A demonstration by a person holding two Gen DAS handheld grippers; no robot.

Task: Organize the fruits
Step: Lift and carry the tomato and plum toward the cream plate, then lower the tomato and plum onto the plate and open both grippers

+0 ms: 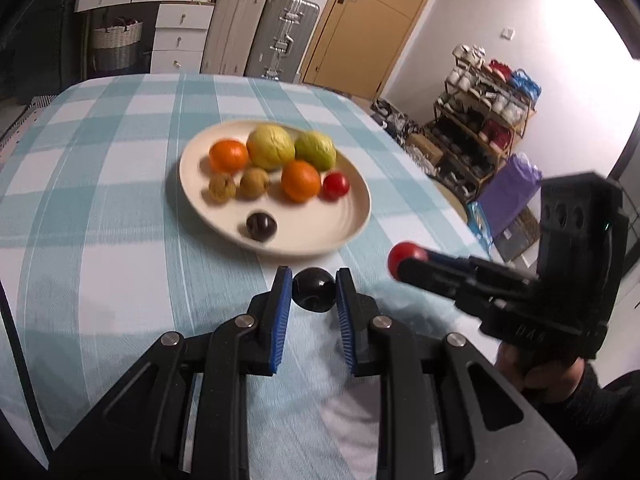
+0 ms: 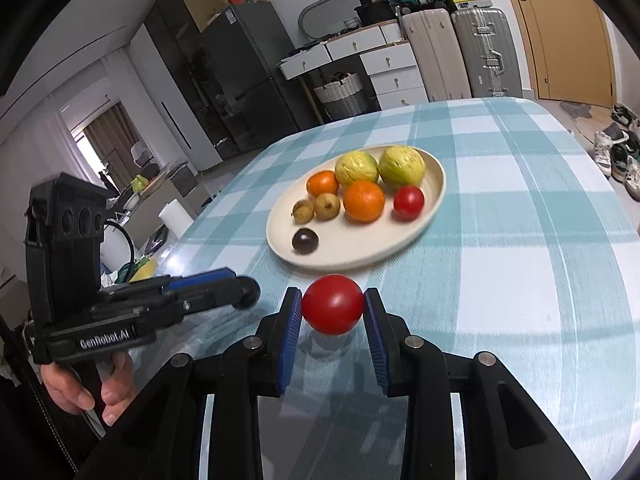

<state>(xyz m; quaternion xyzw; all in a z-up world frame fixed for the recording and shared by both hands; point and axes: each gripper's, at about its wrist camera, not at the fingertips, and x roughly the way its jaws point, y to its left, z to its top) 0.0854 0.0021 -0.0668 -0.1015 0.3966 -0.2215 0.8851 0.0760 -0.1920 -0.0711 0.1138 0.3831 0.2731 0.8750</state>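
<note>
A cream plate (image 1: 320, 236) (image 2: 400, 240) on the checked tablecloth holds two yellow-green fruits, two oranges (image 1: 301, 181) (image 2: 364, 201), two small brown fruits, a red tomato (image 1: 336, 185) (image 2: 408, 202) and a dark plum (image 1: 261, 225) (image 2: 305, 240). My left gripper (image 1: 314, 292) is shut on a second dark plum (image 1: 314, 289) just in front of the plate; it shows at the left in the right wrist view (image 2: 248, 292). My right gripper (image 2: 333, 310) is shut on a red tomato (image 2: 333, 309), also near the plate's front rim; it shows at the right in the left wrist view (image 1: 402, 266).
The table with the blue-white cloth (image 1: 100, 184) (image 2: 520, 220) ends at the right near a shoe rack (image 1: 480, 128). Suitcases (image 1: 280, 40), white drawers (image 1: 180, 36) and a wooden door (image 1: 372, 20) stand behind the table. A dark fridge (image 2: 240, 80) stands at the far left.
</note>
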